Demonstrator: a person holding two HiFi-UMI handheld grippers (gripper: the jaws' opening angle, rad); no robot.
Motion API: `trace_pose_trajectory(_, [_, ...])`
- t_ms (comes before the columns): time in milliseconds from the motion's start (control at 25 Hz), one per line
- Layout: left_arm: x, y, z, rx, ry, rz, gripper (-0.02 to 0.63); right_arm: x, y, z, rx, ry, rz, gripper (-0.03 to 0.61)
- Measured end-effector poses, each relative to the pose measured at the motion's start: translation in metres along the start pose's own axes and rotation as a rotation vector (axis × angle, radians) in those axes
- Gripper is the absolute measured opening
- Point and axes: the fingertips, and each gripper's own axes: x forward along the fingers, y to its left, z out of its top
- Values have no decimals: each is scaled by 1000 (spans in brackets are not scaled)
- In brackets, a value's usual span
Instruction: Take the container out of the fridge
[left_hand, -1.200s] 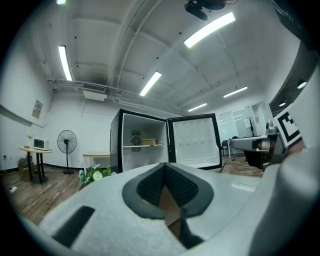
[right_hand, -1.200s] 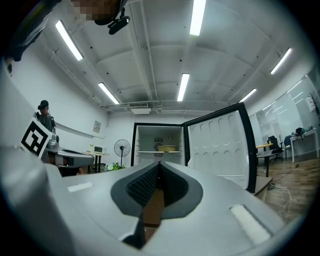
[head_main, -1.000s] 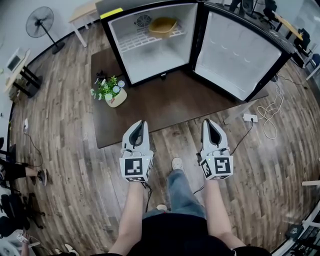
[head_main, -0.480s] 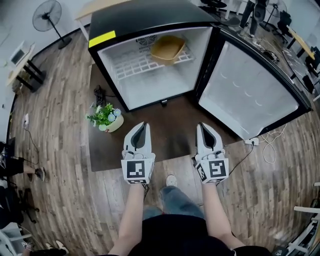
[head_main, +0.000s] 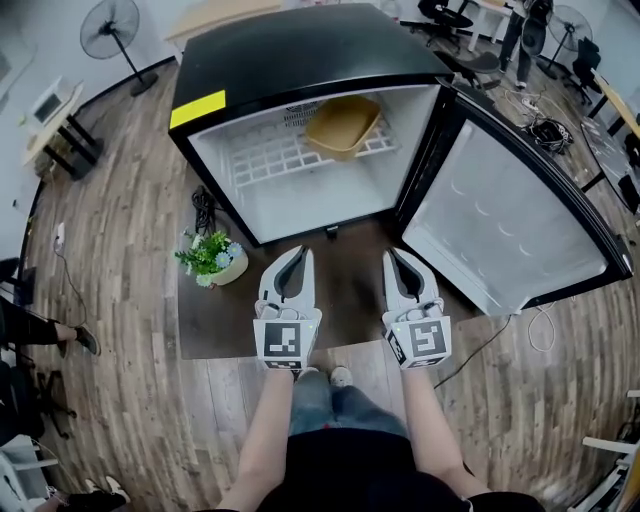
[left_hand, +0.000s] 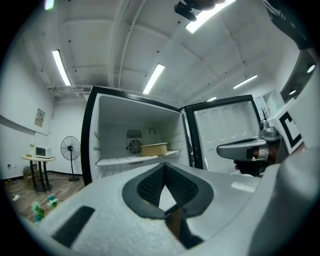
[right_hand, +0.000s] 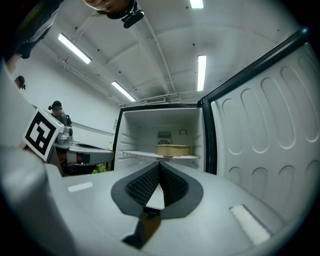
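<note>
Fridge (head_main: 300, 50) stands open on a dark mat (head_main: 215, 320) on the wood floor (head_main: 120, 300), with its door (head_main: 510, 230) swung wide to the fridge's right side as seen from the front. Inside it, the tan container (head_main: 342, 125) sits on the white wire shelf (head_main: 270, 155), toward the right half of the shelf and near the back wall, just in front of the round vent. Nothing touches the container. A person stands in front of the fridge holding both tools out level, aimed at the open compartment. Left tongs (head_main: 303, 252) are just short of the fridge's lower front edge, left of centre; the jaws are closed tip to tip with nothing between them. Right tongs (head_main: 392, 252) are beside them, nearer the door hinge side of the fridge; the jaws are pressed together as well and are empty. Both tongs are outside the fridge, well apart from the container, and sit roughly level with each other. A yellow label (head_main: 197, 108) is on the fridge's top front edge at the left corner. A potted plant (head_main: 213, 258) sits on the mat just off the fridge's left front corner. A standing fan (head_main: 112, 22) is on the floor well behind and left of the fridge.
</note>
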Motion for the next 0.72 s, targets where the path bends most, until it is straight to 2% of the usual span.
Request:
trace_pose_trajectory(520, [44, 13, 18, -21, 5, -52, 5, 49, 3, 24, -73, 24, 24, 8])
trace_pose_trajectory(720, [56, 18, 23, -66, 12, -67, 5, 71, 12, 34, -130, 53, 62, 8])
